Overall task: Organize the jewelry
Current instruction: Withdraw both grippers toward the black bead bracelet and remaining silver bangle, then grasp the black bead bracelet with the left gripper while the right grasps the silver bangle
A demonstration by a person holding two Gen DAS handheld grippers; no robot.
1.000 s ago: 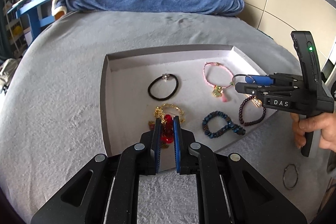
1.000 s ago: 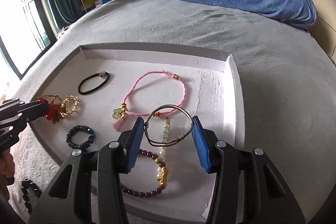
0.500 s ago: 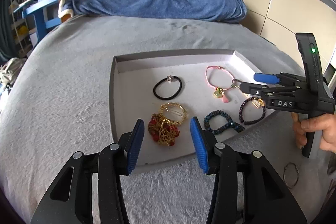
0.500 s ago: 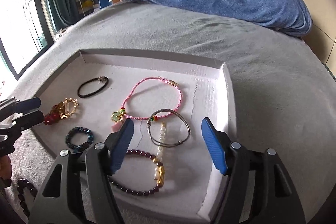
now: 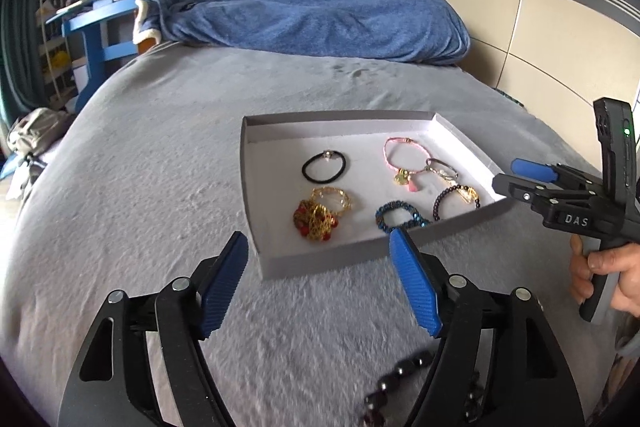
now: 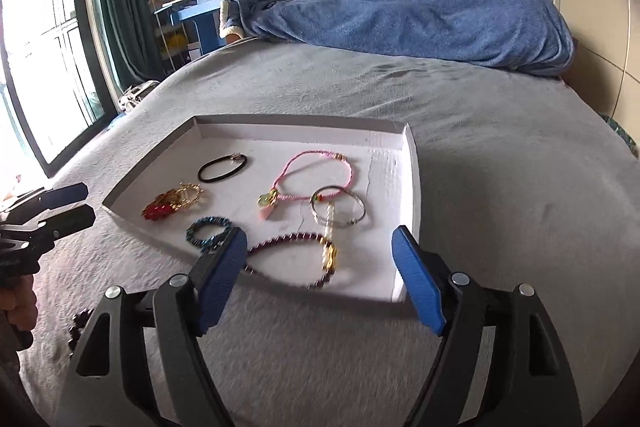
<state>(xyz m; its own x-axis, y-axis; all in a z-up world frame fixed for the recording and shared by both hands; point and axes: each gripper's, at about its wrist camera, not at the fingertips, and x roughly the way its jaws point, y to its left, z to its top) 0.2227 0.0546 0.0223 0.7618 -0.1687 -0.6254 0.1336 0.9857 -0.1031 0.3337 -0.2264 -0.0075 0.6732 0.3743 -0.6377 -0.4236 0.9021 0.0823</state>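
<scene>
A white shallow tray (image 5: 250, 187) (image 6: 412, 187) lies on the grey bed and holds several bracelets: a black band (image 5: 324, 167) (image 6: 222, 167), a red and gold piece (image 5: 316, 219) (image 6: 170, 205), a blue beaded one (image 5: 398, 217) (image 6: 208, 231), a pink cord (image 5: 404, 157) (image 6: 316, 175), a metal bangle (image 6: 338, 207) and a dark purple beaded one (image 5: 456, 201) (image 6: 296, 259). My left gripper (image 5: 318, 281) is open and empty, short of the tray's near edge. My right gripper (image 6: 318, 279) is open and empty at the tray's near rim. It also shows in the left wrist view (image 5: 520, 175).
A dark beaded bracelet (image 5: 404, 383) (image 6: 78, 325) lies on the grey cover below my left gripper, outside the tray. A blue blanket (image 5: 320, 15) is heaped at the far end of the bed. A blue desk (image 5: 100, 23) stands at the back left.
My left gripper opened, left the red and gold piece in the tray and drew back. My right gripper opened wide, left the metal bangle in the tray and drew back.
</scene>
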